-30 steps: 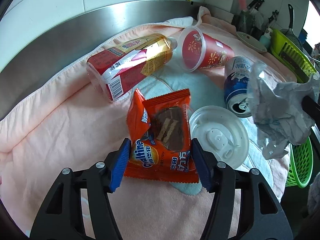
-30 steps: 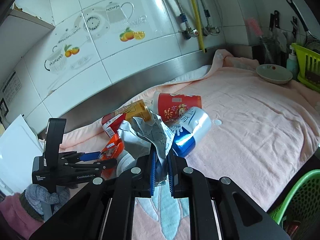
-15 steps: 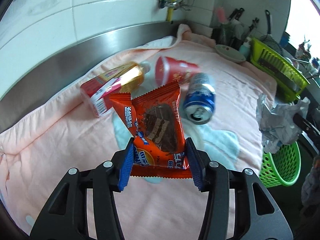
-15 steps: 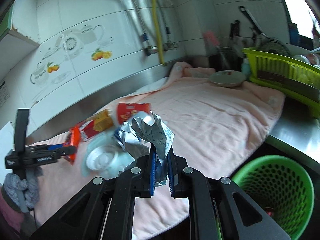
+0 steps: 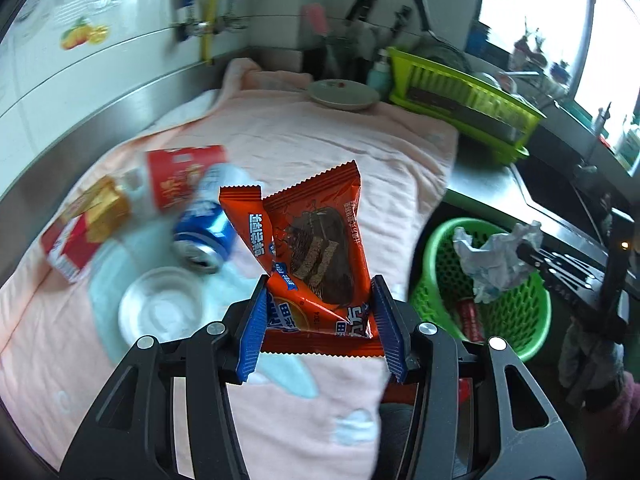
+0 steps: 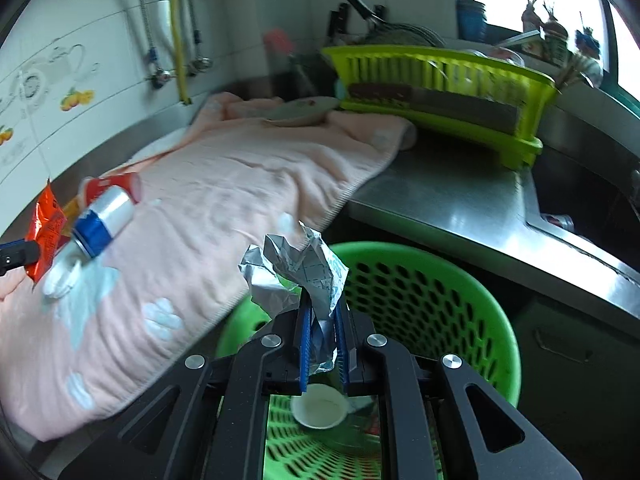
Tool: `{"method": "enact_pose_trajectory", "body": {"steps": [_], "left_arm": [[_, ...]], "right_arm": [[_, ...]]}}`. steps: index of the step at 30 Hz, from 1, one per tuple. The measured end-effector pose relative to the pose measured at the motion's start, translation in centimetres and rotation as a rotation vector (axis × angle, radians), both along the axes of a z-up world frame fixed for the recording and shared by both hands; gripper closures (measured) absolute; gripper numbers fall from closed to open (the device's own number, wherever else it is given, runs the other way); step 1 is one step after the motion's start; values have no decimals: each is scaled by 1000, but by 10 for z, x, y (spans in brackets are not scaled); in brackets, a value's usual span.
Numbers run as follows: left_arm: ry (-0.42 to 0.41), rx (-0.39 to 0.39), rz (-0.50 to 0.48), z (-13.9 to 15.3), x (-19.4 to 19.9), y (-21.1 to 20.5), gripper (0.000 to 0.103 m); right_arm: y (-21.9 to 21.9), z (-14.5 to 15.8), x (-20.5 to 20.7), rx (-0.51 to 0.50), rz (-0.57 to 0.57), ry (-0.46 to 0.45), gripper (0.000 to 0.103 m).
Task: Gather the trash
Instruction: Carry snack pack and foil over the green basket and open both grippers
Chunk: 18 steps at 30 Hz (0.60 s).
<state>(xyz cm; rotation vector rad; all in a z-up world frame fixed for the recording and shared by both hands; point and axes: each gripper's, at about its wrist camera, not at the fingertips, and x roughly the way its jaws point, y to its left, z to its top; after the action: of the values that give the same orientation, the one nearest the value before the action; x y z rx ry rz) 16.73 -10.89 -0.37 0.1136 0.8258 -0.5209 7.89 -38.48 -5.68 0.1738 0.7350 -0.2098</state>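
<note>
My left gripper (image 5: 320, 320) is shut on an orange snack wrapper (image 5: 316, 248) and holds it above the pink towel (image 5: 304, 140). My right gripper (image 6: 323, 344) is shut on a crumpled foil wrapper (image 6: 296, 276) and holds it over the green basket (image 6: 432, 296) below the counter edge. The foil (image 5: 496, 260) and basket (image 5: 440, 256) also show at the right of the left wrist view. A blue can (image 5: 206, 232), a red cup (image 5: 184, 176), a red and gold bottle (image 5: 86, 224) and a white lid (image 5: 162, 308) lie on the towel.
A white cup (image 6: 318, 412) lies in the basket. A lime dish rack (image 6: 440, 88) and a plate (image 6: 300, 112) stand at the back of the steel counter (image 6: 460, 212). A sink (image 6: 580, 200) is at the right. The tiled wall runs behind.
Both grippers have swung right, away from the trash pile. The snack wrapper has been lifted off the towel. The foil wrapper now hangs over the green basket.
</note>
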Motion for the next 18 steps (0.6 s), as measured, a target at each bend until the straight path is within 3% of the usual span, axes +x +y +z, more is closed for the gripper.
{"method": "enact_pose_trajectory", "body": {"steps": [5,8,9,14,18], "left_arm": [[22,17,-85,-11,-6,-55,54],[37,24,-129,-18,-12,-83,54],[42,27,-143,-20,-13,-92,54],[60,45,-209,-34,-21,-135,53],[69,70,-250,-43,-27,-160,52]], "right_arm": [[-28,-15,-10,-5,-62,27,88],[-39,-18,-18,-5,-92,26,73],[-43,-18,-22,-4,-95,22,60],[-50,-13,-35,-32,-108,1,56],[-55,-4,-51,-39,-121,-37,45]]}}
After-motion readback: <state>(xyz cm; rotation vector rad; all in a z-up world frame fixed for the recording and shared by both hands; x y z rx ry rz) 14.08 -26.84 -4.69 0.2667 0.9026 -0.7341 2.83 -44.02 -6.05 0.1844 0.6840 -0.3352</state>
